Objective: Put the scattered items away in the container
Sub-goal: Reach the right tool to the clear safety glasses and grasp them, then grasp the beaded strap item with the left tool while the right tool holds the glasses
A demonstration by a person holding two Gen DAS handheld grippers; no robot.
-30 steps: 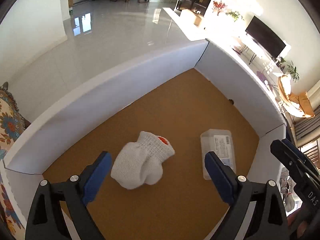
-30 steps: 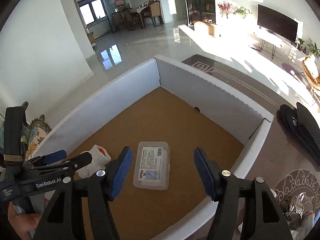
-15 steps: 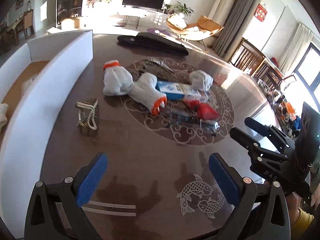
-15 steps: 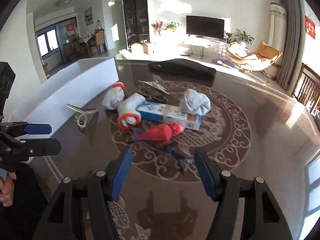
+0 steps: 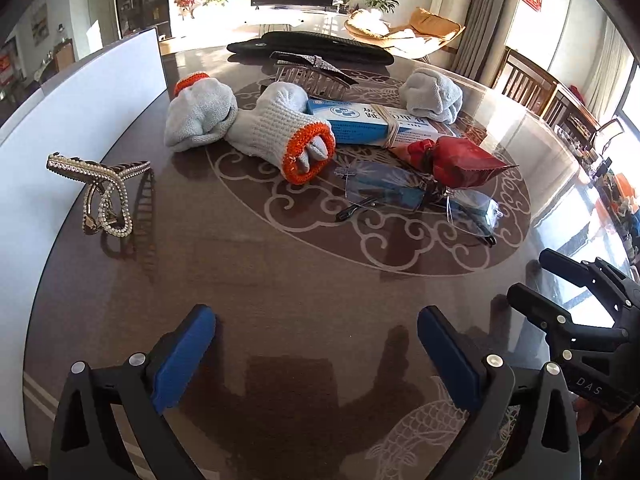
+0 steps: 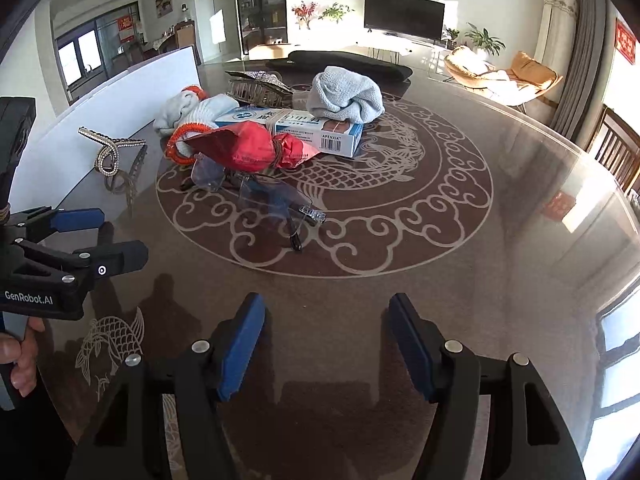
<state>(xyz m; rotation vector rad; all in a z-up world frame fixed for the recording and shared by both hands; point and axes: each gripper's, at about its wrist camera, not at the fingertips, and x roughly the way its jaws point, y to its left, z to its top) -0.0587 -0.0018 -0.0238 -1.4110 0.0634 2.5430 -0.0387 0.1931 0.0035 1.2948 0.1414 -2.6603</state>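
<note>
Both of my tongs are empty: left gripper [image 5: 316,354] spread wide, right gripper [image 6: 326,346] also parted, each hovering over bare glossy table [image 5: 280,280] short of the pile, nothing between the pads. Nearly everything I can see remains to be moved — two white knit gloves with orange cuffs [image 5: 288,128], a grey rolled cloth [image 5: 432,96], the blue-and-white medicine box [image 5: 372,124] bound with a rubber band, a red foil packet [image 5: 460,156], rimless eyeglasses [image 5: 416,196] and a silver hair claw clip [image 5: 312,72] all lie clustered mid-table, several overlapping. A beaded hair clip [image 5: 104,196] stands apart, just beside the white container wall [image 5: 80,120] at the left. Judgement: the task is far from done. The container's interior is out of view from both cameras, so I cannot say what already sits inside. The glasses' lenses are hard to trace on the reflective top, and the long black object [image 6: 344,62] at the far edge is unidentifiable.
</note>
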